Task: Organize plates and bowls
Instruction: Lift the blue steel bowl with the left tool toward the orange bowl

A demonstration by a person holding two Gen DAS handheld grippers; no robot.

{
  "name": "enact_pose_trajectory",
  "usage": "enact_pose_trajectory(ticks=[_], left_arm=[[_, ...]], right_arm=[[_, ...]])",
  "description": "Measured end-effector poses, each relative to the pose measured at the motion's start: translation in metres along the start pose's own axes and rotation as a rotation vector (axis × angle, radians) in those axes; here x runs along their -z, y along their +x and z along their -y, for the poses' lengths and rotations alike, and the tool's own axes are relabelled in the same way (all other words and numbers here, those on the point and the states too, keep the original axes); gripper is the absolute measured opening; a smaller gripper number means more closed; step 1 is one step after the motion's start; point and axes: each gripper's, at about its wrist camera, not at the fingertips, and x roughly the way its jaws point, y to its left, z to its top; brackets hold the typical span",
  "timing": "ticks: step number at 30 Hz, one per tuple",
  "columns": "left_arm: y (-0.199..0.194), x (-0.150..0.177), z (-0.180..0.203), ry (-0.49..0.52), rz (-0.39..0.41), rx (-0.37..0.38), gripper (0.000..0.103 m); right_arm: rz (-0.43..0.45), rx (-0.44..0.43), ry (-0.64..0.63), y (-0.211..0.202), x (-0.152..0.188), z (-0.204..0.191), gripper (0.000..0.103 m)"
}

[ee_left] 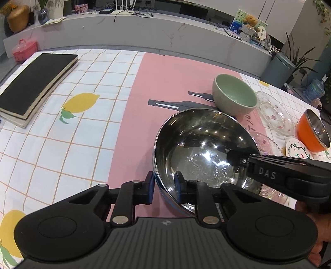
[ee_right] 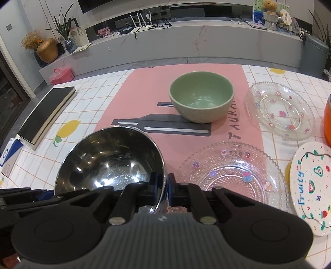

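Steel bowl point(ee_right: 111, 163): our right gripper point(ee_right: 163, 188) pinches its rim; our left gripper point(ee_left: 164, 186) straddles it, seemingly clamped too.

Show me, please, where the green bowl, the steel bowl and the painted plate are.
green bowl point(ee_right: 201, 97): right wrist view, inner wall.
steel bowl point(ee_left: 198, 144): left wrist view, inside bottom.
painted plate point(ee_right: 310, 186): right wrist view, its decorated face.

a home living room: a low media shelf point(ee_right: 186, 39) with routers, potted plants point(ee_right: 64, 27) and a teddy bear point(ee_right: 269, 5) at the frame's top.
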Motion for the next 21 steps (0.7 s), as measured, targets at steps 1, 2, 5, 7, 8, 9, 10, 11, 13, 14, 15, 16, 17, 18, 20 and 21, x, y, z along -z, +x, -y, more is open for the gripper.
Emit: enact_pose_trajectory(ticks=[1,2,5,7,8,9,10,11,13,14,15,16,17,18,20,21], left_arm=[[0.000,0.000,0.000,0.002,-0.002,-0.001,0.020],[-0.001,0.000,0.000,0.004,-0.001,-0.002,0.020],[-0.006,-0.001,0.002,0.013,0.007,-0.002,0.019],[-0.011,-0.002,0.003,0.015,0.018,0.006,0.019],[-0.014,-0.002,0.004,0.017,0.024,0.010,0.019],[-0.018,-0.002,0.006,0.021,0.032,0.015,0.019],[-0.021,-0.002,0.007,0.026,0.038,0.019,0.019],[-0.024,-0.002,0.010,0.032,0.041,0.023,0.019],[-0.031,0.000,0.017,0.049,0.052,0.032,0.019],[-0.034,0.001,0.020,0.056,0.057,0.038,0.019],[-0.037,0.003,0.024,0.062,0.062,0.044,0.019],[-0.040,0.005,0.027,0.067,0.067,0.051,0.019],[-0.043,0.007,0.030,0.069,0.074,0.060,0.019],[-0.045,0.010,0.034,0.072,0.078,0.068,0.019],[-0.049,0.013,0.039,0.080,0.085,0.078,0.019],[-0.050,0.015,0.042,0.087,0.088,0.084,0.019]], right_arm=[[0.006,0.003,-0.004,-0.002,0.000,-0.001,0.006],[0.013,0.005,-0.009,-0.003,0.000,-0.002,0.006],[0.031,0.002,-0.007,-0.010,-0.002,-0.002,0.006],[0.038,-0.006,0.002,-0.015,-0.003,0.000,0.006],[0.041,-0.010,0.007,-0.018,-0.003,0.002,0.006],[0.046,-0.013,0.011,-0.022,-0.003,0.003,0.006],[0.052,-0.015,0.014,-0.027,-0.002,0.004,0.006],[0.058,-0.017,0.017,-0.032,-0.001,0.006,0.007],[0.073,-0.021,0.023,-0.043,0.001,0.011,0.007],[0.079,-0.024,0.029,-0.049,0.002,0.014,0.007],[0.084,-0.026,0.035,-0.055,0.004,0.016,0.007],[0.089,-0.027,0.041,-0.060,0.006,0.020,0.008],[0.093,-0.028,0.048,-0.066,0.008,0.022,0.008],[0.098,-0.028,0.056,-0.071,0.010,0.026,0.008],[0.103,-0.026,0.071,-0.080,0.015,0.031,0.008],[0.105,-0.027,0.077,-0.083,0.018,0.034,0.008]])
